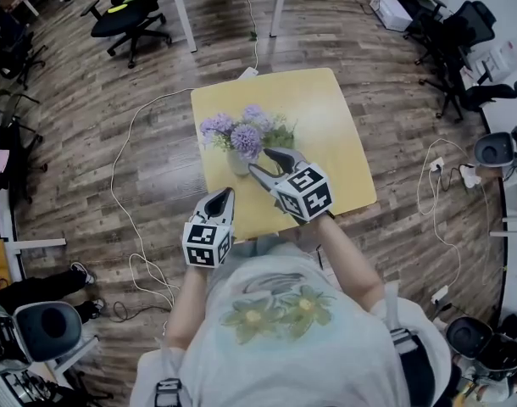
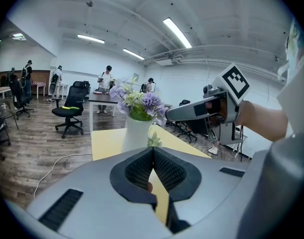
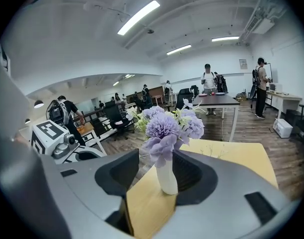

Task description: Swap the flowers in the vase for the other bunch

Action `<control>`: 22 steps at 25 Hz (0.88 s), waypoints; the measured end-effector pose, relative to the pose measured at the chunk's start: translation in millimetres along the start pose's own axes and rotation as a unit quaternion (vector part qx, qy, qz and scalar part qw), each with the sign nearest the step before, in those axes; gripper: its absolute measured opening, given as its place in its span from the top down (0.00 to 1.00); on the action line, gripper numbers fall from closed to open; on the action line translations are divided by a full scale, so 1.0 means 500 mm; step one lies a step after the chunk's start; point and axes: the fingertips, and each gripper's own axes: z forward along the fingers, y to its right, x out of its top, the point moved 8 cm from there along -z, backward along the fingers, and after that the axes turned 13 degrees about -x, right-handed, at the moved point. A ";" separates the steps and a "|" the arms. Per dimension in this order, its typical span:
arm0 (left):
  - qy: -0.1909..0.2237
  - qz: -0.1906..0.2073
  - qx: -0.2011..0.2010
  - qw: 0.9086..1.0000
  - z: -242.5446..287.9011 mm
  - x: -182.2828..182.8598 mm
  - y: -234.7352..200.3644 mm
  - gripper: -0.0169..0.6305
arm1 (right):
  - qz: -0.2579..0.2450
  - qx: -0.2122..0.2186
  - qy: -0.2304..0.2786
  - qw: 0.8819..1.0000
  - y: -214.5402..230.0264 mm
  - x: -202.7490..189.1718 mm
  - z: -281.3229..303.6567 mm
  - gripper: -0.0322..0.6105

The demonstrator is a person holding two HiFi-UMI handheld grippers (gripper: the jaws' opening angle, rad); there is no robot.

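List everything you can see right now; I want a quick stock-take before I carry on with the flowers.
table: one, yellow, in front of the person
vase: one, white, on the table's near left part
flowers: one bunch, purple with green leaves, in the vase
chairs: several, black, round the room's edges
cables: a few, white, on the floor either side of the table
people: several, far back in the room
left gripper: one, grey, shut, empty, at the table's front edge
right gripper: one, grey, open, pointed at the vase
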 end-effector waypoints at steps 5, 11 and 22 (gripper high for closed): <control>-0.003 0.005 -0.009 1.000 0.009 0.009 0.009 0.95 | 0.012 0.005 0.017 1.000 0.001 -0.016 -0.014 0.65; -0.005 0.012 -0.020 1.000 0.021 0.016 0.015 0.95 | 0.026 0.007 0.023 0.999 0.006 -0.045 -0.021 0.65; -0.007 0.020 -0.041 0.999 0.039 0.014 0.042 0.95 | 0.025 -0.011 0.034 0.999 -0.006 -0.096 -0.059 0.79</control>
